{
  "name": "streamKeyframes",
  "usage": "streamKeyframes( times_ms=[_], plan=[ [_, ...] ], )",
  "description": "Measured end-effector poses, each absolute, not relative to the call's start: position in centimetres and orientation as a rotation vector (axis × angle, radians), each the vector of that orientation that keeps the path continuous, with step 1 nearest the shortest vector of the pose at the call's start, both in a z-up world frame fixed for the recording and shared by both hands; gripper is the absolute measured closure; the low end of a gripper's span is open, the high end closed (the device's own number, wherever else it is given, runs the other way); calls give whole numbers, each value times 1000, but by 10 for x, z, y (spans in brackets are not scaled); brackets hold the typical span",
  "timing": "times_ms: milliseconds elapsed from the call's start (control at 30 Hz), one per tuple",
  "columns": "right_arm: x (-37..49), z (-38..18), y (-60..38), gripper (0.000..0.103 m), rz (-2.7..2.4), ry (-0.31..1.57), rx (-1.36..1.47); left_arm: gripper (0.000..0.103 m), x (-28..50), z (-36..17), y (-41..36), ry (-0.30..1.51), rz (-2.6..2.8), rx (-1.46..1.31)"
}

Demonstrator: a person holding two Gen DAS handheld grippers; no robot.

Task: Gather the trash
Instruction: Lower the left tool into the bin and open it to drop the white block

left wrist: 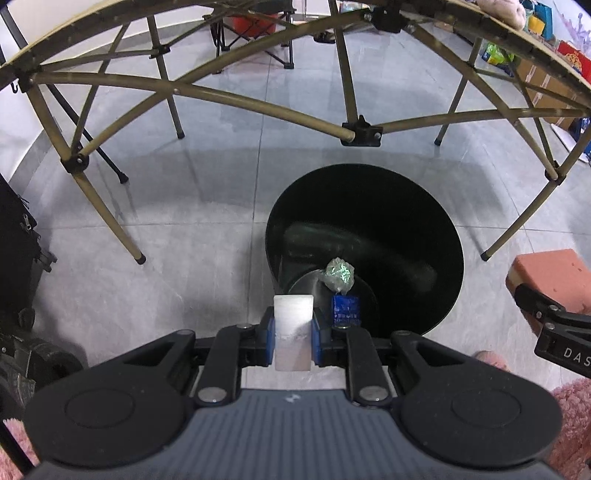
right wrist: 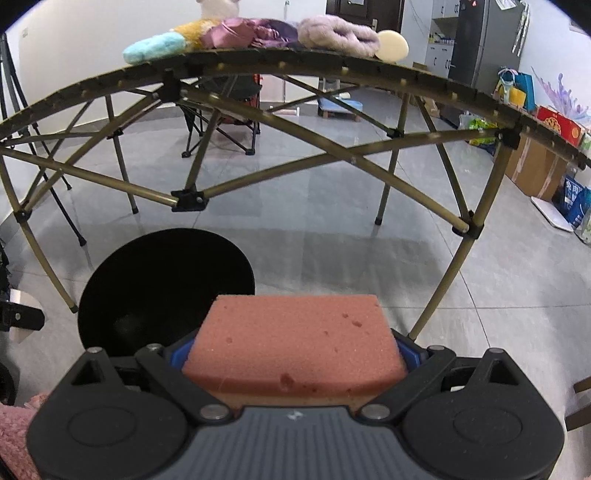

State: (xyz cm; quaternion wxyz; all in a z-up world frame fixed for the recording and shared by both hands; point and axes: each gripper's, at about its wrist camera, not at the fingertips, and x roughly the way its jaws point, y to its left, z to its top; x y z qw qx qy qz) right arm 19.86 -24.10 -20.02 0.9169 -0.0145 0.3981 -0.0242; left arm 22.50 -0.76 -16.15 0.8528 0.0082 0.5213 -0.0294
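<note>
My left gripper [left wrist: 293, 332] is shut on a white translucent block [left wrist: 293, 328] and holds it at the near left rim of a black round trash bin [left wrist: 406, 229] on the floor. Inside the bin lie a crumpled green-silver wrapper [left wrist: 338, 275] and a small blue packet [left wrist: 346, 309]. My right gripper [right wrist: 295, 354] is shut on a large pink sponge [right wrist: 295, 339], held to the right of the bin [right wrist: 159, 266]. The sponge [left wrist: 546, 277] and right gripper also show at the right edge of the left wrist view. The right fingertips are hidden by the sponge.
A folding table frame [left wrist: 351, 133] with tan legs arches over the bin. Plush toys and cloth items [right wrist: 332, 33] lie on the tabletop. A folding chair [right wrist: 225, 110] stands behind. Boxes and bags [right wrist: 535, 162] line the right wall. Black gear [left wrist: 18, 258] sits at left.
</note>
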Motion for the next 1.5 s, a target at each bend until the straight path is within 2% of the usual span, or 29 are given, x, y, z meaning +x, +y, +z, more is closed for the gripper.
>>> streamKeyframes(
  times_ms=[1500],
  plan=[
    [218, -228, -293, 5, -193, 902, 101, 85, 294, -196, -90, 1235, -50, -10]
  ],
)
